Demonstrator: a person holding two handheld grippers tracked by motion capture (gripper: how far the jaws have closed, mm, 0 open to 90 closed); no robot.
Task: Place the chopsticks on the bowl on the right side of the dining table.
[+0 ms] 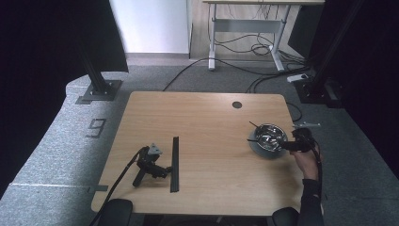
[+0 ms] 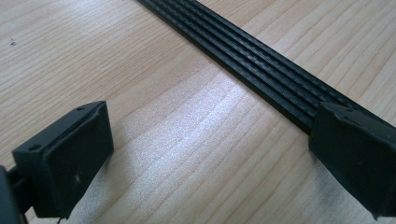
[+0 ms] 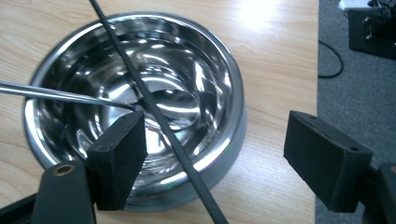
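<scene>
The right gripper [image 1: 288, 146] sits at the 3 o'clock side of a shiny steel bowl [image 1: 268, 138], which is over toward the 3 o'clock edge of the tabletop [image 1: 207, 122]. In the right gripper view its fingers [image 3: 119, 161] are spread wide and clamped on nothing: one is over the near rim of the bowl [image 3: 140, 102], the other is out past the rim over bare wood.

Two thin sticks lie across the bowl, a black one [image 3: 154, 109] running roughly 11 to 5 o'clock in that view and a silvery one [image 3: 56, 93] coming in from 9 o'clock. They cross near the middle of the bowl.

Handling guess: the bowl looks like thin stainless, so light, rigid and pretty slick, mirror-polished inside with a rolled rim and what looks like a grey base ring. I'd pinch it across the rim wall, one finger inside and one outside. The sticks look stiff, light and skinny, so they'd probably roll or flip if you nudge them. Grab one near its middle or just outside the rim, square across it.

The left gripper [image 1: 151, 165] is lying on the tabletop around 7 o'clock with no hand on it, fingers [image 2: 70, 158] wide apart with nothing in them, right next to a long black ribbed strip [image 2: 261, 70].
</scene>
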